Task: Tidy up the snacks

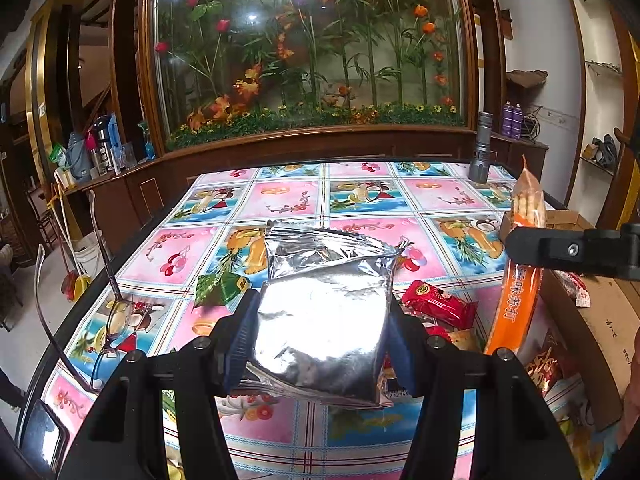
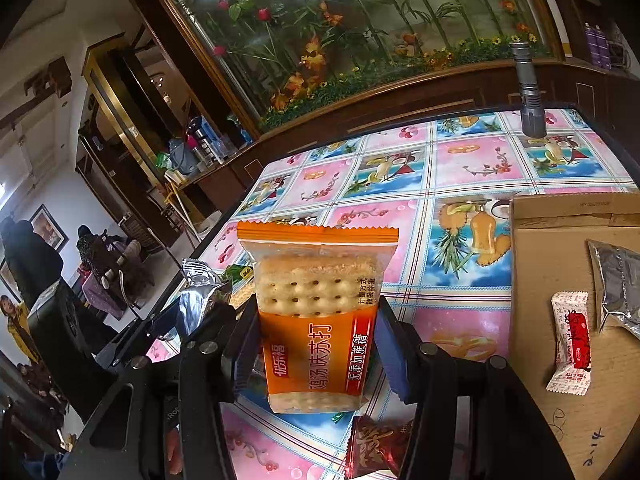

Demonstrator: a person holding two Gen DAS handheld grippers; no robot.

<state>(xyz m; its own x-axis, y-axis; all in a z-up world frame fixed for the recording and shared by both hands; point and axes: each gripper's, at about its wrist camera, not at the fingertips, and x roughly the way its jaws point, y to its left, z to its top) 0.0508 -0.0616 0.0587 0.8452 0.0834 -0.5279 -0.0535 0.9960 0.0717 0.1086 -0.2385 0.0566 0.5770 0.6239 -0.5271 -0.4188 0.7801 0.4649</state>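
Note:
My left gripper (image 1: 320, 340) is shut on a silver foil packet (image 1: 324, 312), its blue pads pressing both sides, and holds it above the table. My right gripper (image 2: 316, 344) is shut on an orange soda-cracker pack (image 2: 316, 312), held upright above the table. In the left wrist view that cracker pack (image 1: 520, 280) hangs at the right, beside the cardboard box (image 1: 592, 320). The right wrist view shows the box (image 2: 560, 248) holding a white-and-red candy (image 2: 570, 344) and another silver packet (image 2: 616, 284).
A red snack pack (image 1: 440, 304) and a green packet (image 1: 218, 286) lie on the patterned tablecloth (image 1: 288, 196). Glasses (image 1: 116, 320) rest near the left edge. A grey flashlight (image 1: 482, 148) stands at the far right corner. A dark red packet (image 2: 376, 448) lies under the right gripper.

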